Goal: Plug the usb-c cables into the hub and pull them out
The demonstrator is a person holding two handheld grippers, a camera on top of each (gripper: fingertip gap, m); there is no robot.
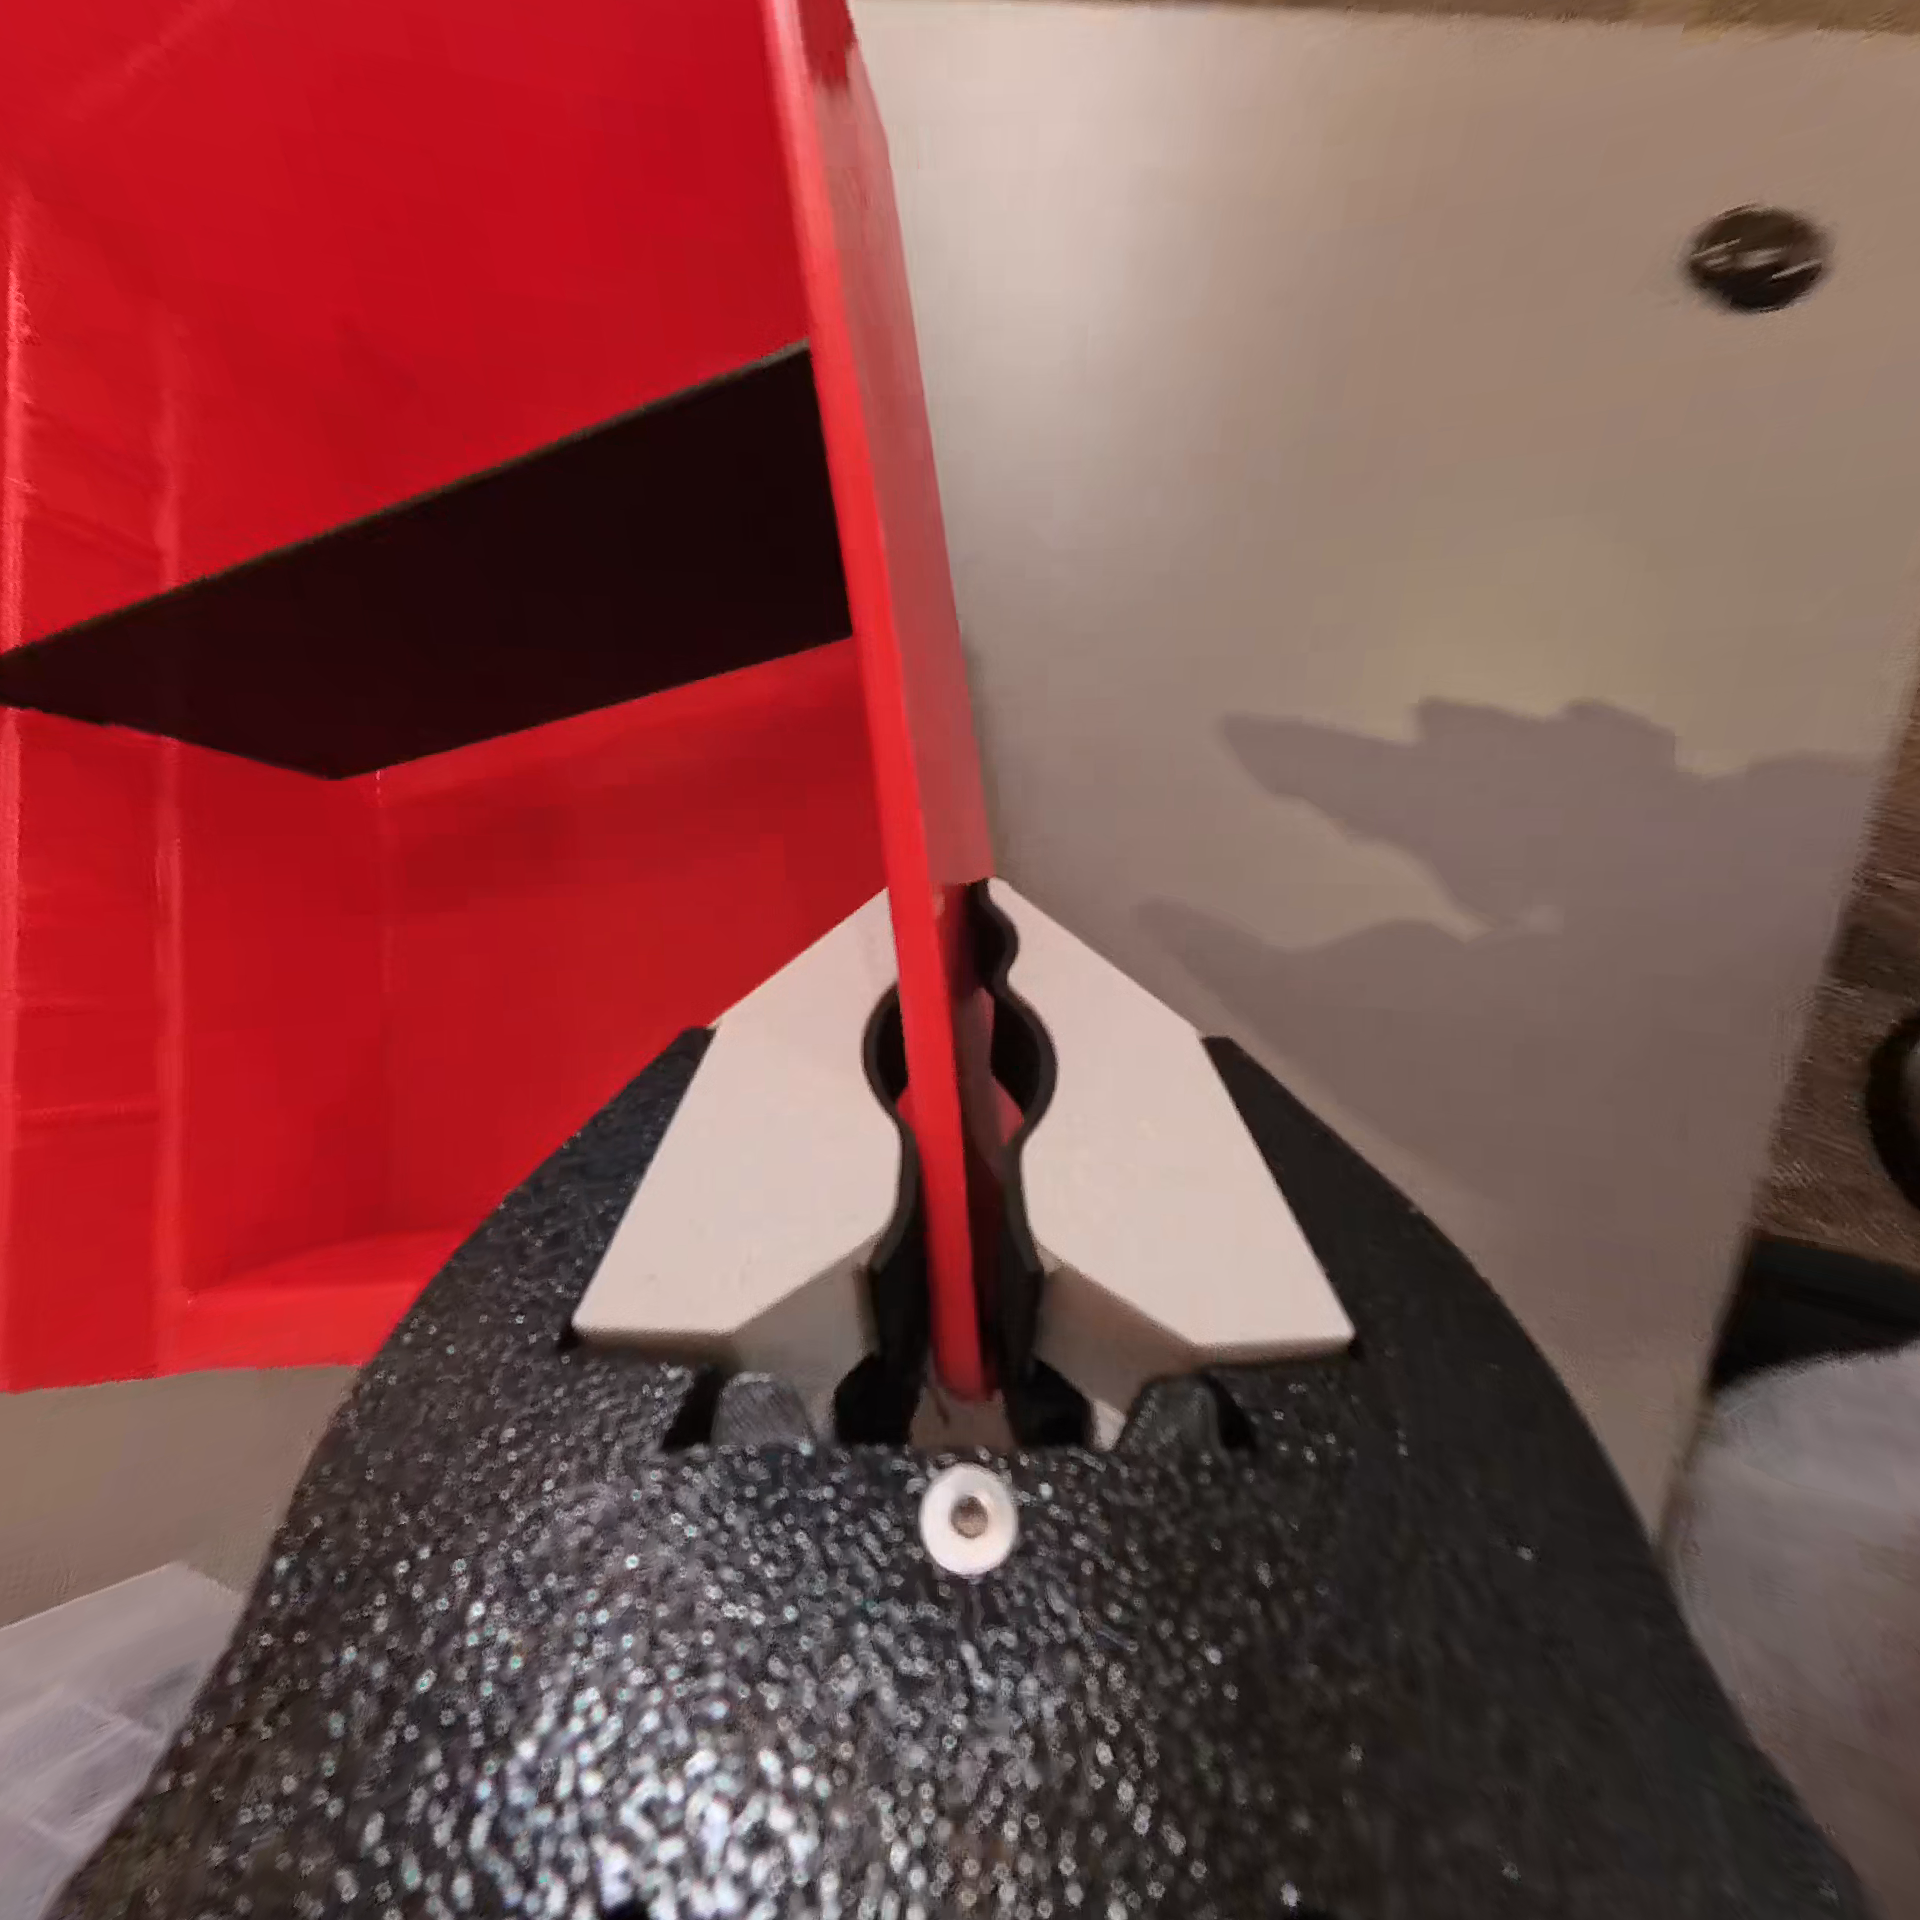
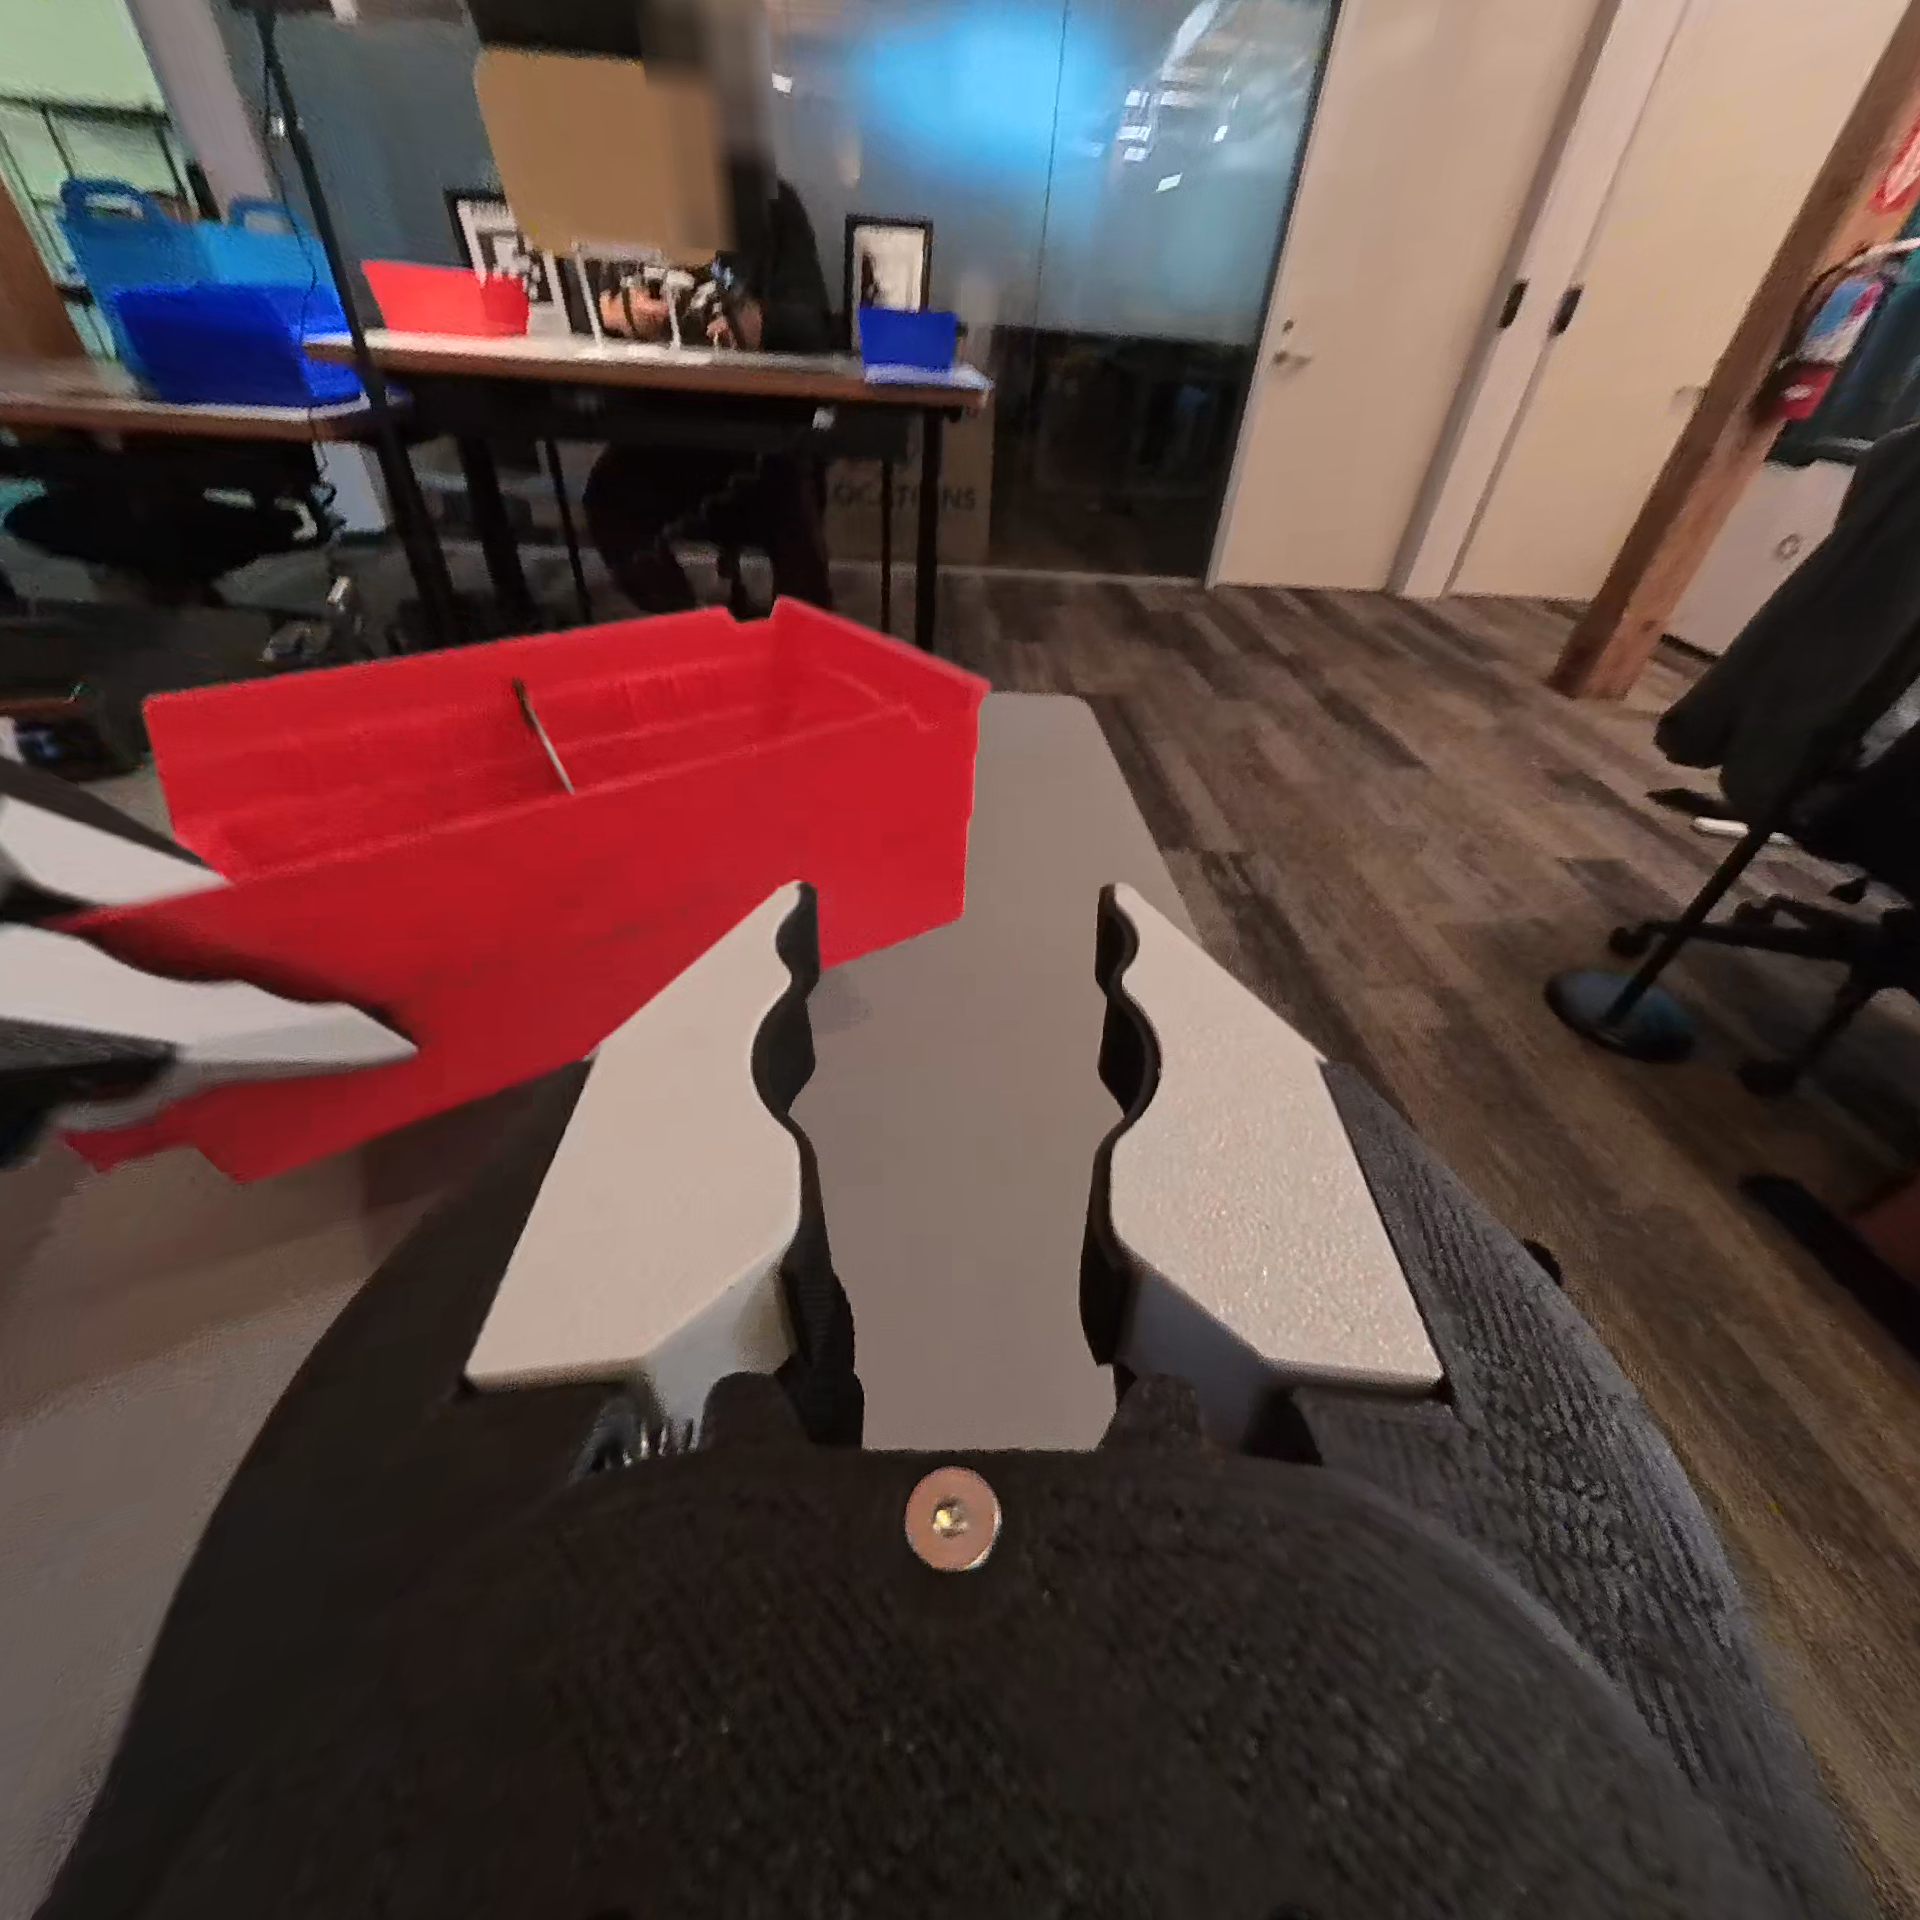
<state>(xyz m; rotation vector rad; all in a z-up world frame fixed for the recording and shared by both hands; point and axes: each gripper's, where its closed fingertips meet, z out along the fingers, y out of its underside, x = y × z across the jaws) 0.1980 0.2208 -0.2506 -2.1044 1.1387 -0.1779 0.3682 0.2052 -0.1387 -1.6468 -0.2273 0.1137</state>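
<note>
No USB-C cable or hub shows in either view. A red plastic bin (image 2: 582, 831) stands on the grey table (image 2: 1029, 831). A thin black divider (image 2: 542, 732) stands inside it. My left gripper (image 1: 940, 914) is shut on the bin's red side wall (image 1: 883, 520); the black divider (image 1: 436, 582) crosses the bin's inside to the left. The left gripper also shows at the left edge of the right wrist view (image 2: 312, 966), clamped on the bin's near wall. My right gripper (image 2: 956, 899) is open and empty, over bare table just right of the bin.
A dark round hole (image 1: 1756, 255) sits in the table top (image 1: 1351, 520). The table's right edge drops to wood flooring (image 2: 1351, 779). A chair with dark clothing (image 2: 1818, 675) and a stand base (image 2: 1621, 1003) are at the right. Desks with blue bins (image 2: 229, 343) and a seated person are behind.
</note>
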